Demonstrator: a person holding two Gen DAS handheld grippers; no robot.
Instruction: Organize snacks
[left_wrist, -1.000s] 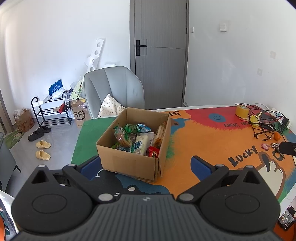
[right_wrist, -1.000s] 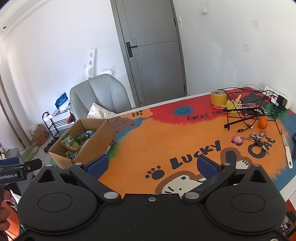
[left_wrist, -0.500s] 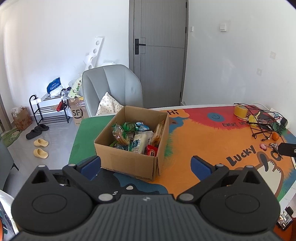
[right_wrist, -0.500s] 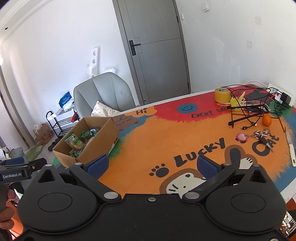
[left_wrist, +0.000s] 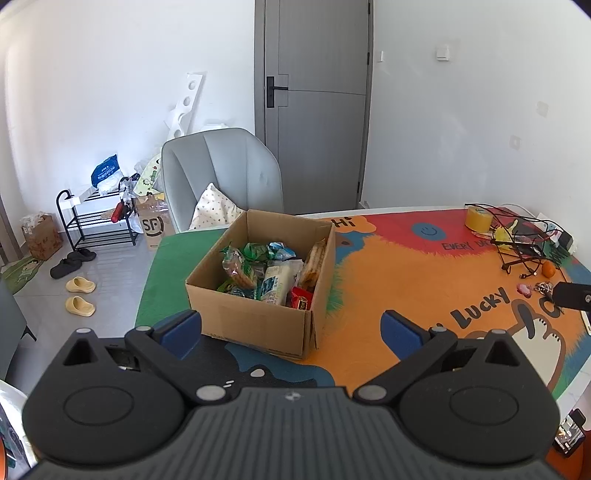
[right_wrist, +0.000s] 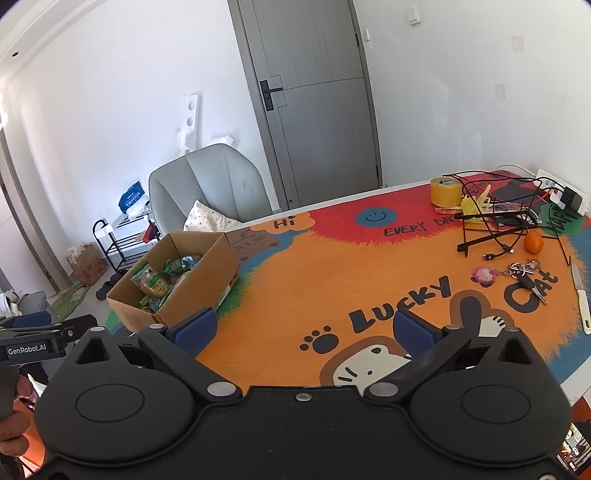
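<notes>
Snacks (left_wrist: 275, 273) sit together in the box (left_wrist: 255, 325); none lie loose on the tabletop (right_wrist: 332, 280); both grippers' jaws apart, empty; stage unclear.

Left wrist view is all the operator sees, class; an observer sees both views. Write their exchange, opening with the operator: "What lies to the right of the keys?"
Observer: A knife, near the mat's right edge, past the keys.
Operator: Is the right gripper holding anything?
Observer: No. The right gripper is open and empty above the mat.
Operator: What holds the left gripper?
Observer: A hand grips the handle of the left gripper, at the left edge of the right wrist view.
</notes>
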